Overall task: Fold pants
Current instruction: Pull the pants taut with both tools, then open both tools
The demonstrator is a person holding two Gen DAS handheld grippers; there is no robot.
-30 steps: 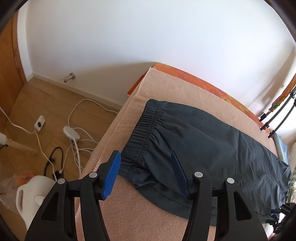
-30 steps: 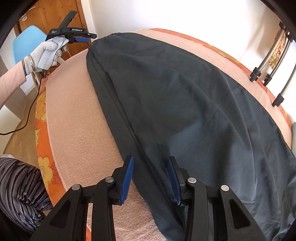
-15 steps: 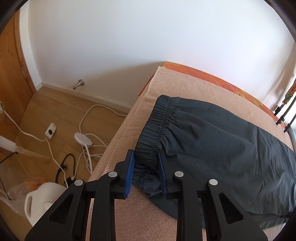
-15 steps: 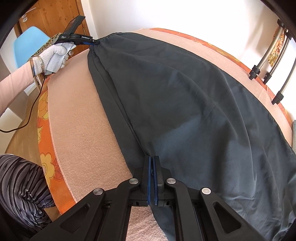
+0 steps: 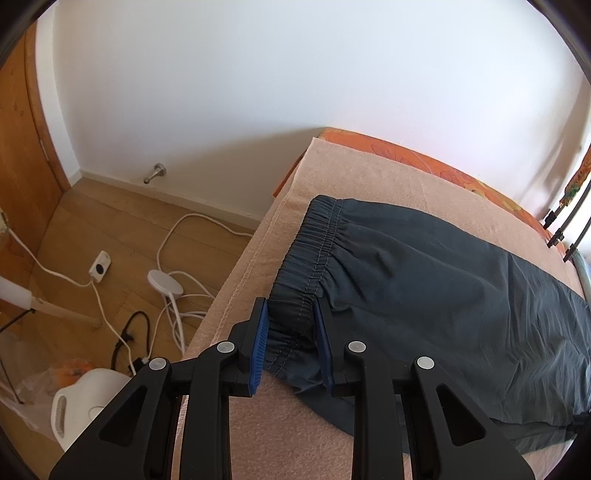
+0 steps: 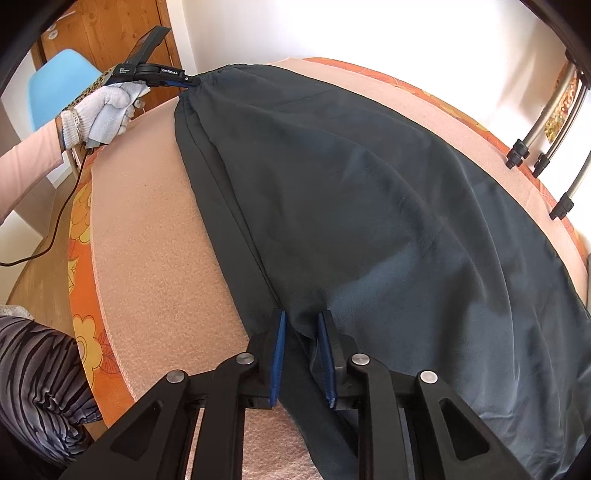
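Observation:
Dark grey pants (image 5: 424, 288) lie flat on a peach blanket (image 5: 369, 177) on a bed. My left gripper (image 5: 290, 332) is shut on the near corner of the elastic waistband (image 5: 314, 251), which bunches between the blue pads. The right wrist view shows that gripper (image 6: 188, 79) at the far left in a gloved hand (image 6: 107, 110), pinching the pants (image 6: 351, 184). My right gripper (image 6: 301, 332) sits at the near side edge of the pants. Its jaws are opening, the pads stand apart, and a fold of cloth lies between them.
Left of the bed, the wooden floor holds white cables (image 5: 173, 258), a black cable and a white appliance (image 5: 85, 398). Metal rack rods (image 6: 535, 147) stand at the bed's far right. A blue chair (image 6: 62, 74) and a wooden door (image 6: 110, 33) are behind the gloved hand.
My left gripper closed on the waistband corner and has kept it. My right gripper closed fully on the pants' side edge, then parted again with cloth still between the pads.

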